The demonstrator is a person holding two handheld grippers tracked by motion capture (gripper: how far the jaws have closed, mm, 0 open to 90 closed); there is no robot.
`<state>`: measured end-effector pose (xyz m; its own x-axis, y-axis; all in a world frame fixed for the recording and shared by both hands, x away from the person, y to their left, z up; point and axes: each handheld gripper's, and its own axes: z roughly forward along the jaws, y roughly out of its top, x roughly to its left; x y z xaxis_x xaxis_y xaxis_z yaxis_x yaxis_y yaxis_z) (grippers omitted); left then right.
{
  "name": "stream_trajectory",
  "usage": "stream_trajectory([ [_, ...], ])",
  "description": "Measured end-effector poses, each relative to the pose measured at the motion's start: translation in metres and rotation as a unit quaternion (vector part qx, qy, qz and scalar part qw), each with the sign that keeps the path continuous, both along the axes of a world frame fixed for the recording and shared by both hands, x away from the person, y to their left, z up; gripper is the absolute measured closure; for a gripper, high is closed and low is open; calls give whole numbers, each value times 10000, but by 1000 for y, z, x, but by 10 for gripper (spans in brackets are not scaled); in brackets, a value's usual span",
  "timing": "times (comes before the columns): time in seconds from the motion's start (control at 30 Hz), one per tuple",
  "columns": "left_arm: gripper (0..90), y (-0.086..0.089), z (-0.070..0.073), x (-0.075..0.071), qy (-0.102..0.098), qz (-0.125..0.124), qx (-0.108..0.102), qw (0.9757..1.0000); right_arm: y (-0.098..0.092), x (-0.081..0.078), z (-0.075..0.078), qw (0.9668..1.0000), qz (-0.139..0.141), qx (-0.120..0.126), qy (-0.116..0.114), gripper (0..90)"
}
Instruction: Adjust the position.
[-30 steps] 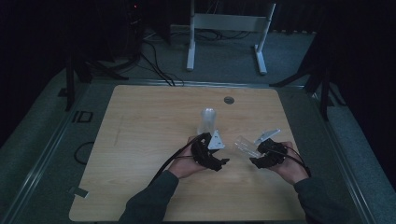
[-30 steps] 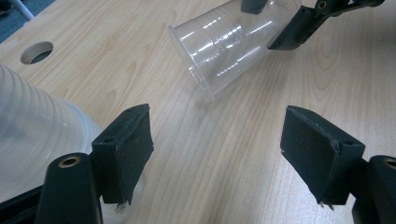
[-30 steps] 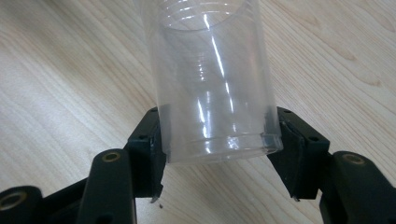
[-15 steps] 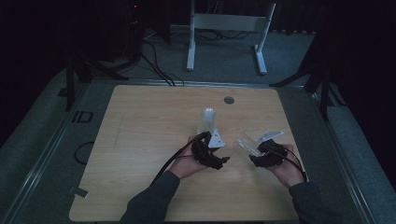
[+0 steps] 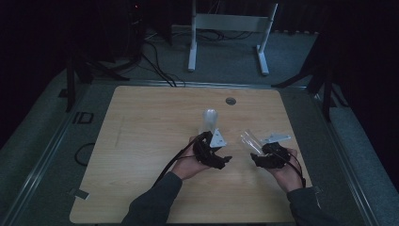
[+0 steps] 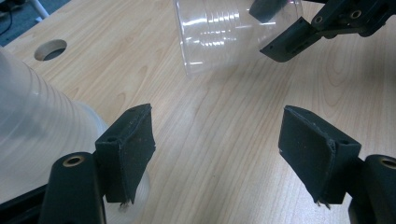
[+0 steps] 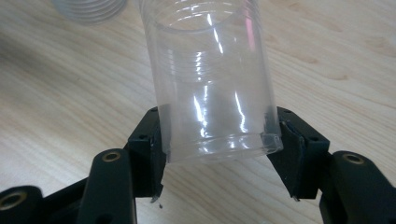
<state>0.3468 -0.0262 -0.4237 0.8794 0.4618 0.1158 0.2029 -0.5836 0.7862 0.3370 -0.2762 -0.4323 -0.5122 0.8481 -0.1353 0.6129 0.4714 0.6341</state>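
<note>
A stack of clear plastic cups stands upright on the wooden table, and it looms at the left of the left gripper view. My left gripper sits just right of the stack's base. Its jaws stand open and have just been closing, with nothing between them. My right gripper is shut on a single clear cup, tilted away and to the left. Both pads press the cup's wall near its rim. That cup hangs ahead of my left jaws.
A round cable hole lies in the tabletop beyond the stack. A white metal frame and cables stand on the floor past the far edge. Bare wood stretches to the left.
</note>
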Motion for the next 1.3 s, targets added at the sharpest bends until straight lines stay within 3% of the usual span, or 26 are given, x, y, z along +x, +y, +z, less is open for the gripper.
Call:
stream_trajectory([
  [0.27,276,-1,2,1,10,62,-61,10000,3,-3,1,9996,-153,17,-234,418],
  [0.8,276,-2,6,2,105,39,-184,9998,4,-9,-4,9963,-513,398,-557,418],
  [1.3,278,-8,11,2,97,14,-290,9995,9,-14,-3,9909,-695,520,-1026,418],
])
